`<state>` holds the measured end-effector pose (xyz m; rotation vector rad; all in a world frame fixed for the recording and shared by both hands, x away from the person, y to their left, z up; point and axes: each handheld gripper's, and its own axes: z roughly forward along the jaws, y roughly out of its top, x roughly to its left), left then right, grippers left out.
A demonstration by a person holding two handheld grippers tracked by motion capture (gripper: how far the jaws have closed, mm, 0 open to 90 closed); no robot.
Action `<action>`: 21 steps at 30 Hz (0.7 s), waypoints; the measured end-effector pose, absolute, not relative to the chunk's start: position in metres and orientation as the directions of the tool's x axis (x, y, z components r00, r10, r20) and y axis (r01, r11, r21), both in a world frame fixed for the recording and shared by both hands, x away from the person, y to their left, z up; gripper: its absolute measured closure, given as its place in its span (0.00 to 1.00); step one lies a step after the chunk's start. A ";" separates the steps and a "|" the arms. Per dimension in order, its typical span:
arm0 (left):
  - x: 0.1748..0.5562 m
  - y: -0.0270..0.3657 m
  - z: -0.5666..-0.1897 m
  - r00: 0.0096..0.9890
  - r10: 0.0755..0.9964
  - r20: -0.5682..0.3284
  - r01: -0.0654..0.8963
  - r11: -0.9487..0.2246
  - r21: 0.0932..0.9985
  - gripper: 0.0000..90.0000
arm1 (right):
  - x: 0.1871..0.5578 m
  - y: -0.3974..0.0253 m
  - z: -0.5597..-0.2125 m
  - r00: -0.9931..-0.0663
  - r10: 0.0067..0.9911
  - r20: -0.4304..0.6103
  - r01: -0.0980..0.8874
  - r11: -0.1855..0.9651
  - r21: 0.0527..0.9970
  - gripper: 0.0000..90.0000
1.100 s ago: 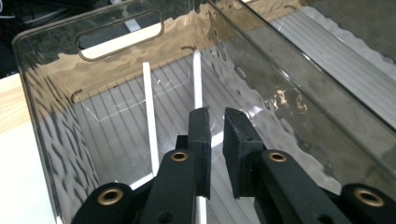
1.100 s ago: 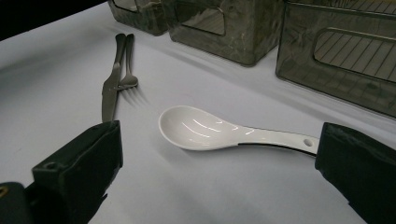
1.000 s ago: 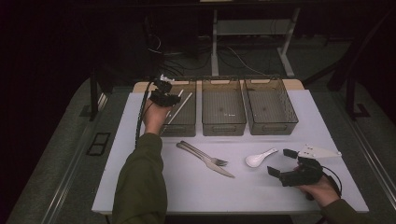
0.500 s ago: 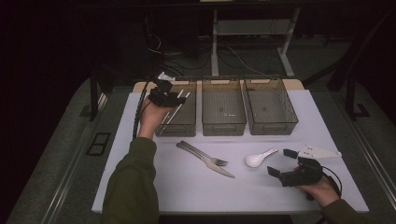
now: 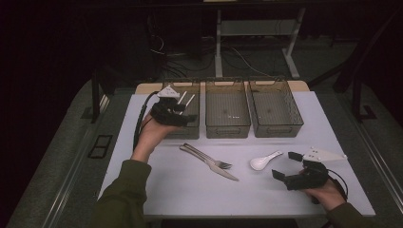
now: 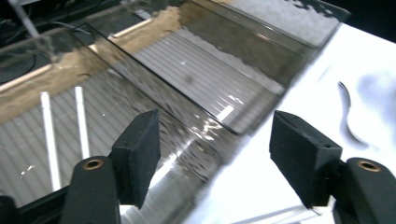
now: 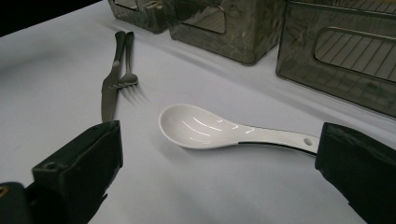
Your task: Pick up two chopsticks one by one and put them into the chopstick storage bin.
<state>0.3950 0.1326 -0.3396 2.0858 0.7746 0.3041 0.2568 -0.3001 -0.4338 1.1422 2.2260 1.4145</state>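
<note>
White table, glossy white spoon

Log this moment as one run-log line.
left gripper: open, over left bin | chopsticks: in left bin | right gripper: open, near white spoon | fork, knife: on table

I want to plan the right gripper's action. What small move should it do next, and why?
Probably ease the right gripper forward and down around the white spoon. Its jaws stand open, and the spoon lies flat on the table just ahead of them, untouched. The left gripper is open over the left bin, where two white sticks lie.
</note>
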 end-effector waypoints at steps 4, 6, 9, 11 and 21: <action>0.377 0.132 -0.348 0.784 0.617 -0.072 0.407 -0.423 0.809 0.32 | 0.257 -0.300 -0.434 -0.652 0.736 0.179 0.475 0.214 0.853 0.01; 0.370 0.132 -0.351 0.789 0.610 -0.071 0.398 -0.420 0.816 0.31 | 0.257 -0.300 -0.434 -0.652 0.737 0.176 0.475 0.217 0.853 0.01; 0.359 0.130 -0.355 0.791 0.607 -0.069 0.390 -0.414 0.822 0.30 | 0.256 -0.300 -0.433 -0.646 0.739 0.192 0.490 0.208 0.847 0.01; 0.352 0.130 -0.357 0.796 0.602 -0.064 0.384 -0.420 0.822 0.30 | 0.257 -0.300 -0.434 -0.650 0.739 0.175 0.474 0.215 0.854 0.01; 0.325 0.130 -0.378 0.799 0.598 -0.062 0.379 -0.421 0.824 0.25 | 0.256 -0.300 -0.434 -0.649 0.740 0.174 0.475 0.216 0.853 0.01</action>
